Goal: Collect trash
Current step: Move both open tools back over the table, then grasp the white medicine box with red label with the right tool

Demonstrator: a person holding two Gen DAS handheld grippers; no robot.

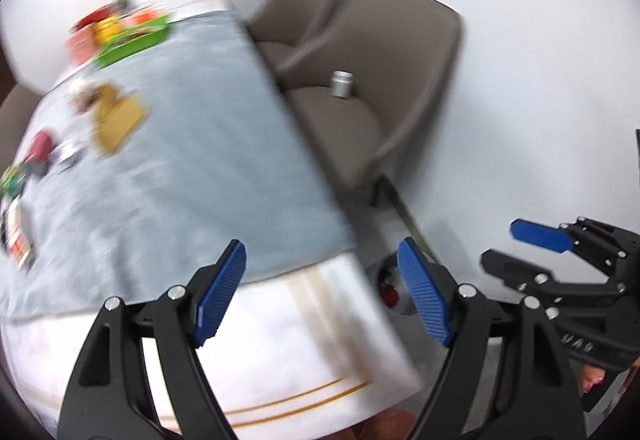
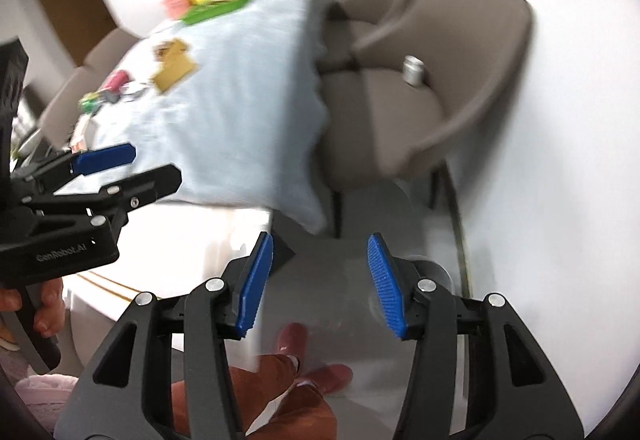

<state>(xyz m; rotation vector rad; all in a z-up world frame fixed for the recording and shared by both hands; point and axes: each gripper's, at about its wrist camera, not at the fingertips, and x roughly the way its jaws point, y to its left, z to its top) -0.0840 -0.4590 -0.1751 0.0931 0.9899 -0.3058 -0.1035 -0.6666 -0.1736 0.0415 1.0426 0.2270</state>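
Observation:
Both views are motion-blurred. Trash lies on the blue-grey tablecloth [image 1: 192, 159]: a yellow-brown wrapper [image 1: 116, 119], a red item [image 1: 40, 145] and small colourful scraps [image 1: 12, 179] at the left. The wrapper [image 2: 174, 65] and red item [image 2: 116, 79] also show in the right wrist view. A silver can [image 1: 341, 83] stands on the near chair seat; it also shows in the right wrist view [image 2: 414, 69]. My left gripper [image 1: 324, 292] is open and empty above the table's near corner. My right gripper [image 2: 320, 280] is open and empty over the floor.
A green tray [image 1: 132, 39] with colourful packages sits at the table's far end. Two brown chairs [image 1: 392, 51] stand against the white wall on the right. A small bin-like opening [image 1: 390, 288] shows on the floor by the table corner. The person's legs and slippers [image 2: 316, 376] are below.

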